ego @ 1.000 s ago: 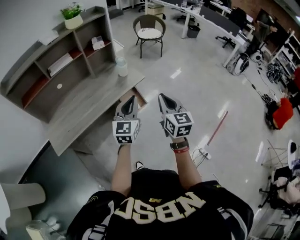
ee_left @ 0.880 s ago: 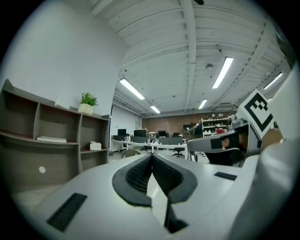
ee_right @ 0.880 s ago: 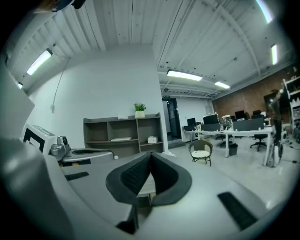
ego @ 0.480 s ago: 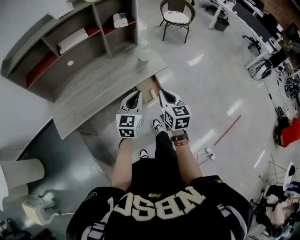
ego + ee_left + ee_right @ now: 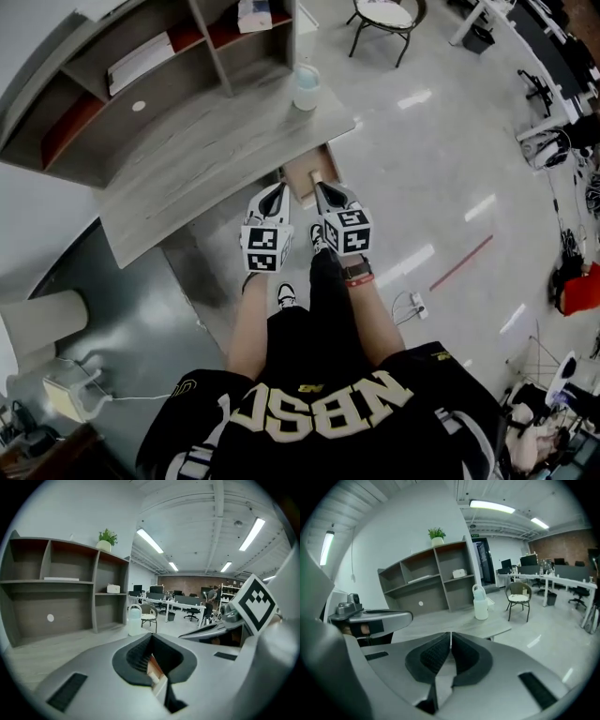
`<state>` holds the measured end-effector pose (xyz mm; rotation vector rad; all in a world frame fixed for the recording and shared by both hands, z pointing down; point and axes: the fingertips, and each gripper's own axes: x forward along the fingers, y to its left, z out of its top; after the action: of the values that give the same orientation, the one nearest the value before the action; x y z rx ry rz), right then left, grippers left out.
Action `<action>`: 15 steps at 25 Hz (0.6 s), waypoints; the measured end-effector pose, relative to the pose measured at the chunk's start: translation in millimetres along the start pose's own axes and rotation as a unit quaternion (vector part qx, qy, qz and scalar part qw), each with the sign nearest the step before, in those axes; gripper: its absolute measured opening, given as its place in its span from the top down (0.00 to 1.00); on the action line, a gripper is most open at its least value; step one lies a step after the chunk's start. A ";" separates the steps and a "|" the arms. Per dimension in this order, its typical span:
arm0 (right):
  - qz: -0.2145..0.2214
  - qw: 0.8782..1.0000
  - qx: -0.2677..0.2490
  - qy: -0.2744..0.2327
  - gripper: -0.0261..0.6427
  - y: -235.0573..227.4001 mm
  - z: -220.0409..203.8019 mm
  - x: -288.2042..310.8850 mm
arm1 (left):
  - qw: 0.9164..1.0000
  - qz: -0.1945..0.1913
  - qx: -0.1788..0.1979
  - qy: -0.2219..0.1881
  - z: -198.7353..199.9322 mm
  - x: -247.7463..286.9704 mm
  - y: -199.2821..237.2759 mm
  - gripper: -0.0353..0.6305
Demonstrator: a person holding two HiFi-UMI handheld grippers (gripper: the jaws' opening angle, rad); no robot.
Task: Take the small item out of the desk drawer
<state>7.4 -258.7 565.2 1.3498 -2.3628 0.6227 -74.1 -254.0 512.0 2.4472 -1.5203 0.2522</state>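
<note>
A grey wooden desk (image 5: 202, 164) with a shelf unit (image 5: 112, 89) on top stands ahead of me. Under its near right corner a light wooden drawer (image 5: 302, 174) stands pulled out; I cannot make out what is in it. Both grippers hover side by side just short of the drawer, pointing at it. My left gripper (image 5: 278, 187) is shut and empty, its tips meeting (image 5: 151, 634). My right gripper (image 5: 319, 186) is also shut with nothing held, its tips (image 5: 450, 633) touching.
A translucent water jug (image 5: 306, 86) stands on the desk's right end, above the drawer. A round chair (image 5: 386, 17) stands beyond the desk. A red stick (image 5: 461, 262) and a power strip (image 5: 410, 302) lie on the floor at the right. Office desks fill the far right.
The person has walked toward the desk, so desk and drawer now lie closer. Both grippers have come nearer to the open drawer, still side by side.
</note>
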 end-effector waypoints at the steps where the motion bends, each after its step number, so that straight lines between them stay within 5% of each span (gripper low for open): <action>1: -0.001 1.000 0.000 0.009 0.93 -3.6 -6.0 7.0 | 1.000 0.002 -0.008 0.006 -6.4 3.9 2.5 0.93; 9: 0.001 0.997 -0.017 0.073 0.93 -34.3 -52.2 54.1 | 0.998 0.017 -0.051 0.038 -45.3 30.2 21.1 0.93; 15: 0.000 0.993 -0.031 0.116 0.92 -59.5 -83.0 85.9 | 0.995 -0.015 -0.085 0.045 -69.2 45.5 15.5 0.92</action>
<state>24.2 -303.0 690.0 1.1810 -2.1788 0.6612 -69.0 -278.7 592.4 2.2921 -1.4061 0.2140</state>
